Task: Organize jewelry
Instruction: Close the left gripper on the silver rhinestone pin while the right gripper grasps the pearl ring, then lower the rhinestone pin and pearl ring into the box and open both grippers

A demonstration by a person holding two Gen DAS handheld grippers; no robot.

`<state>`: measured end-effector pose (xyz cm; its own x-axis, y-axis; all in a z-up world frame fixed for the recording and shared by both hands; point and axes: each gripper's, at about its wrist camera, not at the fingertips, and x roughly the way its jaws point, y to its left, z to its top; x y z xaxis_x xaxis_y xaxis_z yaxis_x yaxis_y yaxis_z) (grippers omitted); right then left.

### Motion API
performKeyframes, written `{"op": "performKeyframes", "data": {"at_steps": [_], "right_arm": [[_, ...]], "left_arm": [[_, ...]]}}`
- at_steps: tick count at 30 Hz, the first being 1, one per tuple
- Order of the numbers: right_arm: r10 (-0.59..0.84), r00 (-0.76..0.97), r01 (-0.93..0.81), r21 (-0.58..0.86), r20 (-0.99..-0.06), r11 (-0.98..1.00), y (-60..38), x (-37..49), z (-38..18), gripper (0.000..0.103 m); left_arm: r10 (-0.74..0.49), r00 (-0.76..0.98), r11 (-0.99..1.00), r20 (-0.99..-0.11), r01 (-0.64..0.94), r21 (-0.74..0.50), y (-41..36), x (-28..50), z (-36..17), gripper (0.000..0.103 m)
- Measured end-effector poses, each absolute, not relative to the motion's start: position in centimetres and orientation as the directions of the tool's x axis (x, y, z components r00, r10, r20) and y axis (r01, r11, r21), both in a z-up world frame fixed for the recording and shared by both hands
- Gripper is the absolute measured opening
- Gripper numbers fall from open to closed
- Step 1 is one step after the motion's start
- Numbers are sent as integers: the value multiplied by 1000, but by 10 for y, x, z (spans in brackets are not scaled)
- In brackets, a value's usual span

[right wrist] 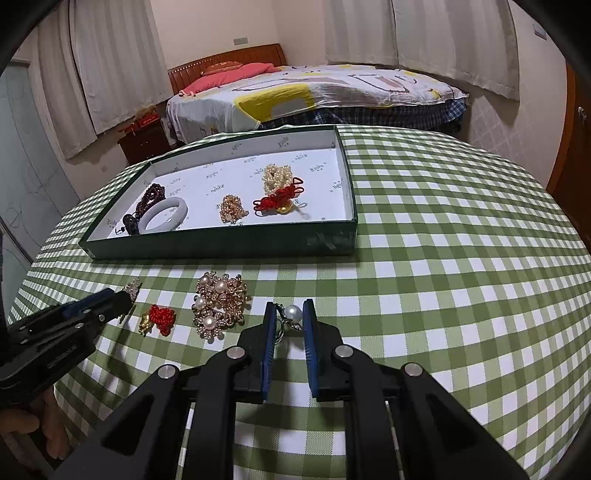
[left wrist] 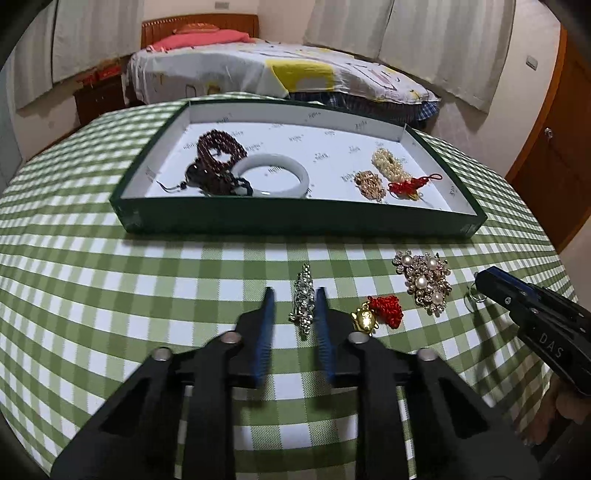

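The left claw (left wrist: 294,300) stands narrowed around a slim rhinestone brooch (left wrist: 303,297) that lies on the bench; the brooch sits between the two blue pads, and the right pad looks to touch it, though whether both pads press on it I cannot tell; the pads are blurred. The right claw (right wrist: 290,314) is narrow as well, its pads set either side of a pearl earring (right wrist: 293,314) with a thin wire hook; the left pad meets the hook, the right pad stands just beside the pearl, and a firm grip cannot be made out.

Between the two claws, on the green checked cloth (left wrist: 110,295) of the bench, lie a small gold charm with a red knot (left wrist: 380,314) and, just beyond it, a large gold brooch set with pearls (left wrist: 424,282); the two lie near each other but apart.

Farther back stands a shallow green tray (left wrist: 295,218) with a white printed lining; at its left end dark red prayer beads (left wrist: 218,151) lie touching a pale jade bangle (left wrist: 271,175); at its right end a pearl cluster (left wrist: 388,162), a gold chain heap (left wrist: 369,184) and a red knotted charm (left wrist: 410,186) sit close together.

Behind the bench are a bed (right wrist: 332,92) with a patterned cover, and pale curtains (right wrist: 443,33).
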<state>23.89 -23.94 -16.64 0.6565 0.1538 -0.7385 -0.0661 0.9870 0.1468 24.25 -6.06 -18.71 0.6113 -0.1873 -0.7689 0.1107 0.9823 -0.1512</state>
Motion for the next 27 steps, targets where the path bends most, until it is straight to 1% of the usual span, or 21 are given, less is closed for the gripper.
{"op": "performKeyframes", "data": {"at_steps": [1,7,17,27], "right_arm": [[155,656,-67,149,-739,987,-239,239,-167,15],[160,661,-72,150,-733,986,-238,238,-165,15],[174,681,-90,155,-712,984,-233,235,-155,15],[199,708,-118,165,-678,979,-226,235,-139,15]], "left_arm": [[-198,610,980,-767,116,-161,-60,242,-187,14],[-219,616,975,-757,117,-187,-57,241,-187,13],[-208,659,978,-723,113,-178,-52,233,-174,13],[-204,713,978,-671,115,-175,-47,232,-148,13]]}}
